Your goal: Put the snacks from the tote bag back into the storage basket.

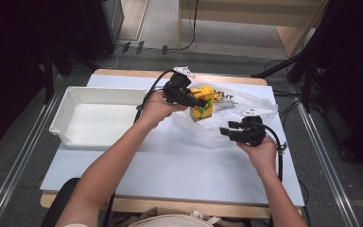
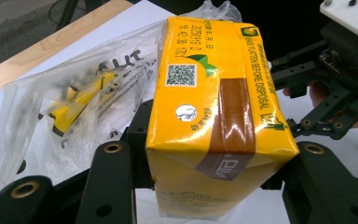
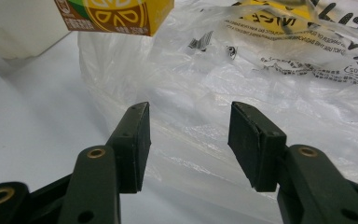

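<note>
Carton [image 2: 214, 107] clamped in left gripper [image 1: 189, 98], lifted over bag [image 1: 231, 116] near table's far edge; right gripper [image 3: 189, 140] jaws apart, holding nothing.

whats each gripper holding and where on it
The left gripper clamps the yellow juice carton across its two side faces, near one end. The right gripper holds nothing, fingers apart.

Glossy yellow carton [image 2: 214, 116], crinkled clear plastic bag [image 3: 242, 88] (matt white tray [image 1: 66, 113] beside)
</note>
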A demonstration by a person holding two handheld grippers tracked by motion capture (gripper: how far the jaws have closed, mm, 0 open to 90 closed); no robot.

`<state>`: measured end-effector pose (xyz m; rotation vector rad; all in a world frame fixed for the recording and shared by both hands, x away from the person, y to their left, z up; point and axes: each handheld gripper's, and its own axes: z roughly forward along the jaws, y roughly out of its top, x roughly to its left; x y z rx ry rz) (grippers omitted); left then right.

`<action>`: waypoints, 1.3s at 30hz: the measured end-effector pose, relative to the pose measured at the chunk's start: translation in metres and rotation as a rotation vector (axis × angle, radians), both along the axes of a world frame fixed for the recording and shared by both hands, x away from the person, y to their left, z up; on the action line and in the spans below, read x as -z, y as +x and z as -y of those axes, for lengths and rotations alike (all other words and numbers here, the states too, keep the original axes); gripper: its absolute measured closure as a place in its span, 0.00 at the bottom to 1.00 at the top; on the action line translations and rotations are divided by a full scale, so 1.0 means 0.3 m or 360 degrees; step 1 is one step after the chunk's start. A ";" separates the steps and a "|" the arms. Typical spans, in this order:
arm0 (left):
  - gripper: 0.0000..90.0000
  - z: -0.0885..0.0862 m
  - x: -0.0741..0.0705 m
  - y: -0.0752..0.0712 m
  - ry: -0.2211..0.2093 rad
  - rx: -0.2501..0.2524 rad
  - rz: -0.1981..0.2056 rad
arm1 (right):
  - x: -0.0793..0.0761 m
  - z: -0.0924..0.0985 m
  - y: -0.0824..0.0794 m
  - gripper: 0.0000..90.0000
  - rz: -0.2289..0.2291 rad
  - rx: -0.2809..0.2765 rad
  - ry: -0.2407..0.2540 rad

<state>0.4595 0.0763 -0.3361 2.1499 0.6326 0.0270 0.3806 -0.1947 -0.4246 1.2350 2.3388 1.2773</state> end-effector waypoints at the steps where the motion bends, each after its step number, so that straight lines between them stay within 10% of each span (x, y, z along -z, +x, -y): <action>1: 0.59 -0.001 -0.001 -0.002 -0.0002 -0.0001 0.0002 | 0.001 -0.001 0.001 0.55 -0.0004 0.0000 0.0002; 39: 0.59 -0.161 -0.062 -0.069 -0.0015 -0.0058 0.0012 | -0.001 -0.022 0.020 0.55 -0.0013 -0.0052 -0.0002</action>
